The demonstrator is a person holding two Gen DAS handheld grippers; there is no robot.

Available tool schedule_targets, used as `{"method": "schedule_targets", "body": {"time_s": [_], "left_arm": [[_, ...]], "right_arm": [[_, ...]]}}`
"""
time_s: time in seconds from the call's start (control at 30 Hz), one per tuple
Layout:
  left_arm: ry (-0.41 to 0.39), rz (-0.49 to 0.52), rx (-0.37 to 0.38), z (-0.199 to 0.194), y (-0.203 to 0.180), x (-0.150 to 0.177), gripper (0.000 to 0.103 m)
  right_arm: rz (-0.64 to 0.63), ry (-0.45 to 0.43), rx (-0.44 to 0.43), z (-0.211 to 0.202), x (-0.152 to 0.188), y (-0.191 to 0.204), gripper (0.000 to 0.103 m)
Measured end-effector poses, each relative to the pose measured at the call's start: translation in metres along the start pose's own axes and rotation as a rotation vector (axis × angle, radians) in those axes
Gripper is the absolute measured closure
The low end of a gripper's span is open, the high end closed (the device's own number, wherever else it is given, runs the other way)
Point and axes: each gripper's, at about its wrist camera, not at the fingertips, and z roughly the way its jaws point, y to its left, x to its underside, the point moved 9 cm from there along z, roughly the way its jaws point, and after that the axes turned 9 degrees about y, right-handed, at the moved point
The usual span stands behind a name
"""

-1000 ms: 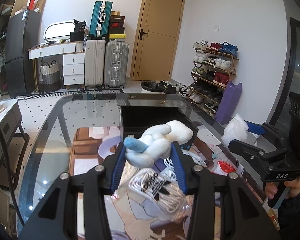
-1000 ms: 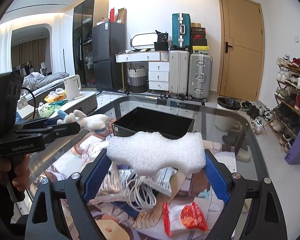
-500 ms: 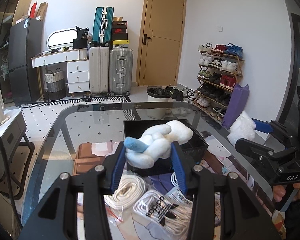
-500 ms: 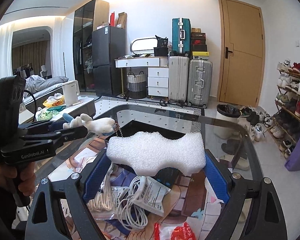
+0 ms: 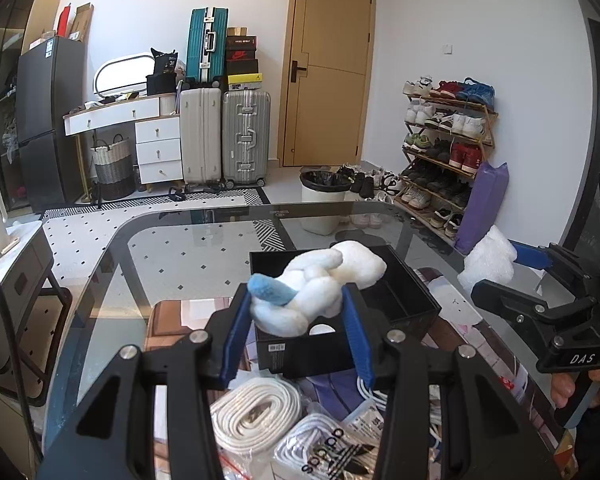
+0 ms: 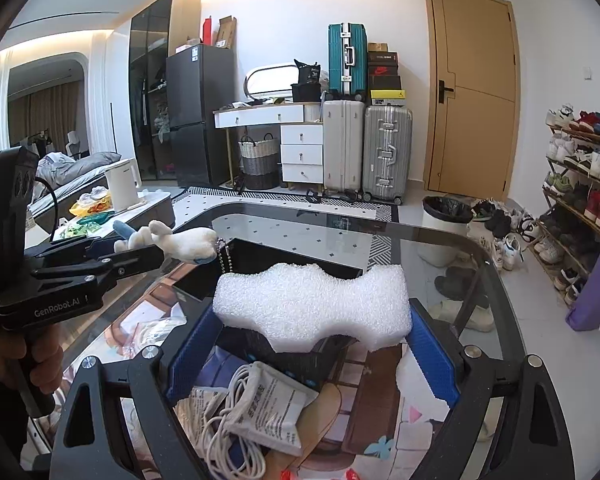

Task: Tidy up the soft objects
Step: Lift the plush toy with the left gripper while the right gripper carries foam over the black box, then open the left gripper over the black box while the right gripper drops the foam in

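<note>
Both grippers have advanced across the glass surface (image 5: pixel 172 248) toward the black box (image 5: pixel 400 300), which now sits larger and directly ahead in each view; the grips themselves are unchanged. Left gripper (image 5: pixel 296 316): blue-padded jaws closed on a white plush toy (image 5: pixel 320 280) with a light-blue ear, held above the near wall of the box; a short bead chain (image 6: pixel 223 258) hangs from the toy in the right wrist view, where the same gripper (image 6: pixel 140 254) enters from the left, carried by a hand (image 6: pixel 24 360). Right gripper (image 6: pixel 312 344): jaws set wide and clamped on the two ends of a white foam block (image 6: pixel 312 308), which spans the gap between the pads and is held over the box (image 6: pixel 284 260); in the left wrist view this gripper (image 5: pixel 512 264) and its foam (image 5: pixel 488 256) appear at the right edge, beside the box. Below the jaws lie bagged white cables (image 6: pixel 260 404), a coiled white strap (image 5: pixel 256 412) and a bag of laces printed "adidas" (image 5: pixel 328 444). Background: suitcases (image 5: pixel 224 136), a door (image 5: pixel 328 68) and a shoe rack (image 5: pixel 444 140).
</note>
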Motion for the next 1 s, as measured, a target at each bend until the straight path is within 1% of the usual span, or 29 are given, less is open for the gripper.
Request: {"method": "schedule_targets", "body": {"time_s": [0.23,0.4,0.47,0.8,0.93,1.0], "left_arm": [[0.028,-0.008,-0.004,0.018,0.001,-0.003,0.059],[0.047,-0.009,-0.005,0.033,0.001,-0.004,0.059],[0.052,-0.009,-0.005,0.039,0.000,-0.004,0.059],[0.083,0.003,-0.007,0.067,-0.005,-0.007,0.059],[0.103,0.012,-0.008,0.079,-0.007,-0.006,0.059],[0.125,0.013,-0.002,0.084,-0.008,-0.003,0.059]], "right_arm": [[-0.005,0.022,0.000,0.022,-0.006,0.000,0.012],[-0.036,0.014,0.039,0.035,-0.009,0.001,0.012],[-0.040,0.019,0.036,0.042,-0.009,0.002,0.012],[-0.068,0.070,0.027,0.079,-0.013,0.003,0.012],[-0.083,0.092,0.023,0.092,-0.014,0.010,0.012],[-0.090,0.103,0.030,0.098,-0.015,0.011,0.012]]}}
